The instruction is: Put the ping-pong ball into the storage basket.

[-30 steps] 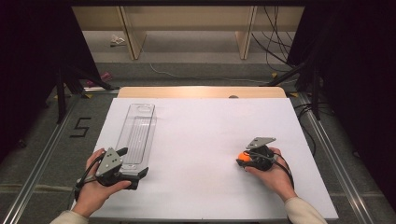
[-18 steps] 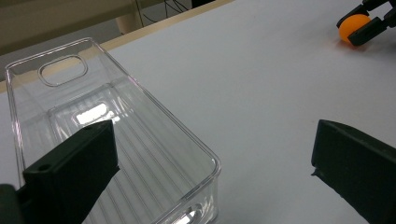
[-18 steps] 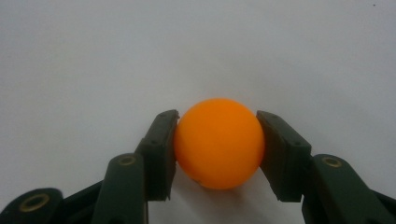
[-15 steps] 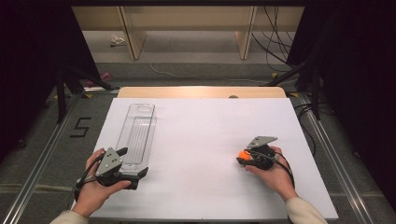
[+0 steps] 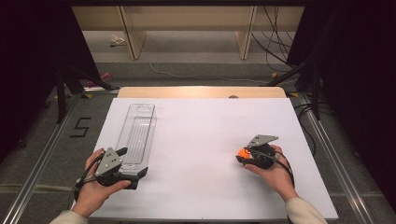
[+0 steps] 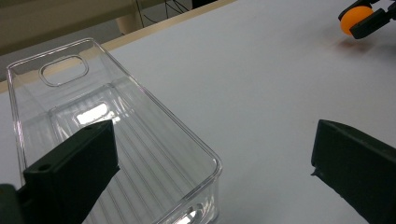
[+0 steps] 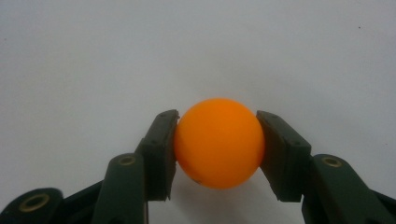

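- Right gripper (image 7: 218,154): jaws closed on the orange ball (image 7: 218,149), one pad on each side at the ball's widest part. A grip across the middle probably keeps a smooth round thing from squirting out.
- Ball sits low over the white tabletop (image 5: 201,140), at the right side; whether it touches the surface I cannot tell. Soft shadow just beneath it.
- Ball's look: plain orange, matte, evenly round, one tiny dark speck low on its front. No seam or print readable.
- Left gripper (image 5: 122,164): jaws spread wide, nothing between them. It rests at the near end of the clear plastic tray (image 6: 140,116), one jaw over the tray's floor, the other outside its wall. Likely placed to steady the tray.
- Tray: long, narrow, see-through, ribbed floor, an oval cut-out at its far end. Empty. It lies lengthwise at the tabletop's left, well apart from the ball; probably the ball's destination.
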`<state>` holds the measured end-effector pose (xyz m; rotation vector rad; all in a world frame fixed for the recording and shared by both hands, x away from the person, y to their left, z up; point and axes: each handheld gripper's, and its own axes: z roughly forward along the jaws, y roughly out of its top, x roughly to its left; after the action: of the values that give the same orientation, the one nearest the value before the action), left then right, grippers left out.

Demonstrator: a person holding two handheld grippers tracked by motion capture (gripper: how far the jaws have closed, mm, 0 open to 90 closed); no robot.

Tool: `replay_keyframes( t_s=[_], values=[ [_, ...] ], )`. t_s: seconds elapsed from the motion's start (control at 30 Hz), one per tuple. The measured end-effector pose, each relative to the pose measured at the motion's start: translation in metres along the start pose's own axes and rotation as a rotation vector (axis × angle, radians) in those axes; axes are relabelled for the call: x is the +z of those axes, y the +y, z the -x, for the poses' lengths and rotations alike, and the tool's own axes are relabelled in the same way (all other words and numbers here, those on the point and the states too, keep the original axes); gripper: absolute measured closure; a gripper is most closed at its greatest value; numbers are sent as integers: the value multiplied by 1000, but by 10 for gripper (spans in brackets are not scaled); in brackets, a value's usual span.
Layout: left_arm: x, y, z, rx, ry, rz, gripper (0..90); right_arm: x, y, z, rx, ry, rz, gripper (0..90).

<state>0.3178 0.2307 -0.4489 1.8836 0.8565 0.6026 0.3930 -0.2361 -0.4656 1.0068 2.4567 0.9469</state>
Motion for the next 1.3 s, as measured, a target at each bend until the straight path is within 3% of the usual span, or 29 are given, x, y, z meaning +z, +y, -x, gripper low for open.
replay_keyframes(
  t_s=[0.67,1.3],
  values=[
    [0,0,0,5,-1,-2,1,-4,12,-6,-10,7,52,511],
    [0,0,-1,4,-2,-1,2,2,25,-15,-35,21,69,511]
  ],
)
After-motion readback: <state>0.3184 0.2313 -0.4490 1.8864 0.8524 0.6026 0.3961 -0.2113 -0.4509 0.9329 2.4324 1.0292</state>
